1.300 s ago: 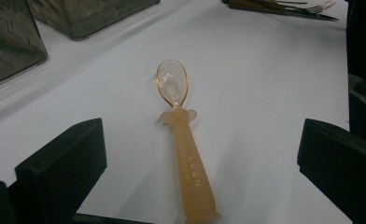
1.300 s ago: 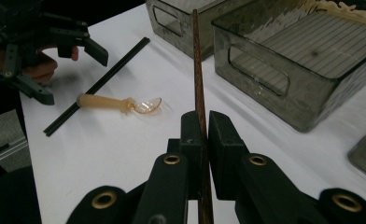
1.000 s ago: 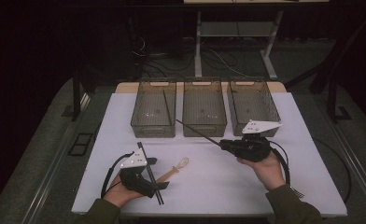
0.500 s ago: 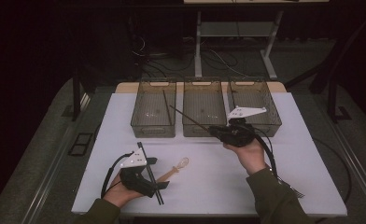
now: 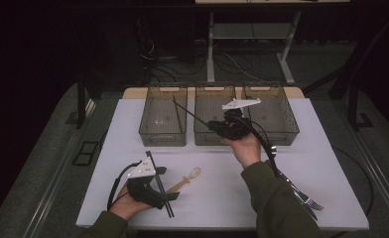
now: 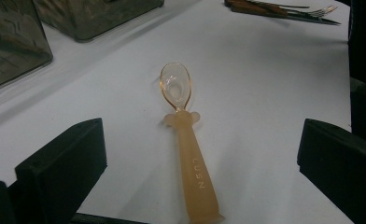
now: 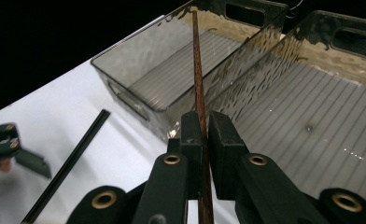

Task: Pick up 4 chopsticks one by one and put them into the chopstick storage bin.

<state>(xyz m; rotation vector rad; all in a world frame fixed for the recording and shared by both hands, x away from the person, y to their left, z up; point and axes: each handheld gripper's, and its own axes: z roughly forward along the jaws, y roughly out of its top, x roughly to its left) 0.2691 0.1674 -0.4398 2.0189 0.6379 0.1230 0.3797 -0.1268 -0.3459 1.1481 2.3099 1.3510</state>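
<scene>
White tabletop (image 5: pixel 331 148): right gripper (image 7: pixel 204 135) fingers clamp thin brown chopstick (image 7: pixel 197 70); left gripper (image 6: pixel 200 154) fingers wide, empty.

Right gripper (image 5: pixel 213 124) holds a thin dark stick (image 5: pixel 190 112) over the bins — left gripper (image 5: pixel 168 196) rests near a spoon (image 5: pixel 186 179).

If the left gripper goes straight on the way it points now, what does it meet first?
Most likely the spoon: it lies on the table just ahead of the left gripper, between its open fingers, handle end nearest.

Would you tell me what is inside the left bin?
The left bin holds one dark chopstick-like stick leaning at its right wall; the held chopstick covers part of its floor.
</scene>
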